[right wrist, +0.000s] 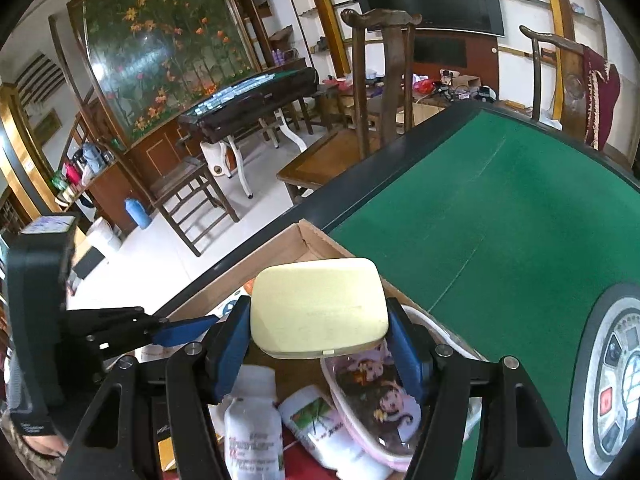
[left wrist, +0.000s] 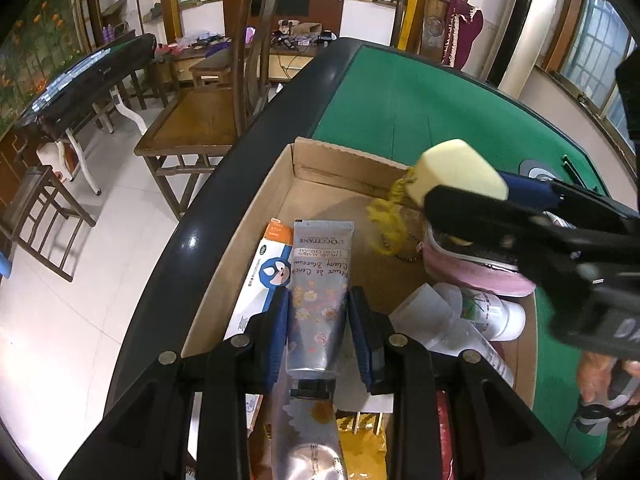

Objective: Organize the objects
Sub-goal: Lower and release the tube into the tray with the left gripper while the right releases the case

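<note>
While both loads hang over the crowded brown cardboard box [left wrist: 240,240] on the green felt tabletop [right wrist: 500,220], I judge the risk a drop onto the pink-rimmed case [right wrist: 372,400] or white bottles [right wrist: 252,436], causing a jam. Left fingers [left wrist: 276,336], narrowly set, pinch the grey floral hand-cream tube [left wrist: 318,300]; right fingers [right wrist: 230,352], about half spread, clamp the pale-yellow rounded case [right wrist: 320,308].

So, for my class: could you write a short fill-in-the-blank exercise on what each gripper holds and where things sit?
1. The left gripper is shut on a floral hand cream ____.
2. The right gripper holds a pale ____ case.
3. The cardboard box sits on a table with a ____ top.

Missing words: tube; yellow; green
</note>
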Available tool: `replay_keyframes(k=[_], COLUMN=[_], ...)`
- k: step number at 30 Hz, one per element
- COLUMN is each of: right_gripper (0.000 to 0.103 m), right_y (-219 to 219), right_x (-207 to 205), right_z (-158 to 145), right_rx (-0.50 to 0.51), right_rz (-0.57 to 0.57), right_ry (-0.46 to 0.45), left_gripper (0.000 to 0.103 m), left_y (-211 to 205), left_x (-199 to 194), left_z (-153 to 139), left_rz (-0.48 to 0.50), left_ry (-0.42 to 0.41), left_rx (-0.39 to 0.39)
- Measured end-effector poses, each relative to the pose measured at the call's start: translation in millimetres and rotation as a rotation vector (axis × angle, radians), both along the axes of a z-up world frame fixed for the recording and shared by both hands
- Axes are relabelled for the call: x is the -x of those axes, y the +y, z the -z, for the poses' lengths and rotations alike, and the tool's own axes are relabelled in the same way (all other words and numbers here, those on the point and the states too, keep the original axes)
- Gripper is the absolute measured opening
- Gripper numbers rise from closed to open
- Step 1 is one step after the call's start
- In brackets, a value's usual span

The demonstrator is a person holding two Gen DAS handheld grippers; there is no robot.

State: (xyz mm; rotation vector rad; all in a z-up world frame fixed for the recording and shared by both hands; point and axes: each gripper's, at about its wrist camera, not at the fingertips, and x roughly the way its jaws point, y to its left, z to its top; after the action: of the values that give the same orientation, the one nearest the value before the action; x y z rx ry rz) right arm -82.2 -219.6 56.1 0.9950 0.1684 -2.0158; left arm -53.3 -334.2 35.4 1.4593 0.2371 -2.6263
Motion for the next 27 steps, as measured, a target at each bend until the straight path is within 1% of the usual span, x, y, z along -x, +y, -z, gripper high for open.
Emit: replay_keyframes(k=[3, 7, 11, 12, 15, 17, 19, 23, 25, 26, 27], right_gripper=[0.07, 0.07, 0.071, 0.072, 0.079, 0.08, 0.082, 0.09, 0.095, 0.095, 0.097], right_y=[-5.4, -9.1, -10.2, -8.3, -1.5, 6.6, 19.4, 55.8, 73.8, 82.6, 90.4], right_x=[2.0, 9.4, 13.9, 13.5, 11.3, 9.3, 6.9, -8.0, -17.6, -24.6, -31.9], right_z=[8.0, 14.9, 16.7, 16.5, 11.6, 5.6, -2.8, -20.1, -26.1, -28.4, -30.1], right_rx=[-0.012, -0.013, 0.011, 0.018, 0.046, 0.069, 0.095, 0.165, 0.194, 0.203, 0.209], right_rz=[-0.001, 0.006, -0.003, -0.007, -0.003, 0.016, 0.037, 0.069, 0.073, 0.071, 0.063], right_ry=[0.004, -0.014, -0.045, -0.048, -0.046, -0.041, -0.034, -0.032, -0.038, -0.038, -0.037], left_gripper=[0.029, 0.029, 0.029, 0.029, 0.03, 0.034, 0.037, 0.046, 0.054, 0.058, 0.063], left_y=[0.6, 2.1, 5.2, 5.9, 6.5, 7.3, 9.1, 19.2, 27.4, 32.1, 38.5], left_x=[2.4, 6.3, 9.5, 10.3, 12.1, 12.4, 11.0, 1.3, -9.8, -16.3, -24.6], left_z=[0.3, 0.6, 0.5, 0.6, -1.4, -3.8, -8.1, -21.6, -32.3, -37.7, -43.9], left_rz=[-0.002, -0.01, -0.021, -0.024, -0.037, -0.043, -0.046, -0.046, -0.054, -0.06, -0.068], left_ry=[-0.003, -0.01, -0.021, -0.021, -0.009, 0.002, 0.018, 0.062, 0.106, 0.13, 0.157], left_rx=[0.002, -0.004, 0.007, 0.007, -0.003, -0.007, -0.01, 0.03, 0.055, 0.068, 0.087])
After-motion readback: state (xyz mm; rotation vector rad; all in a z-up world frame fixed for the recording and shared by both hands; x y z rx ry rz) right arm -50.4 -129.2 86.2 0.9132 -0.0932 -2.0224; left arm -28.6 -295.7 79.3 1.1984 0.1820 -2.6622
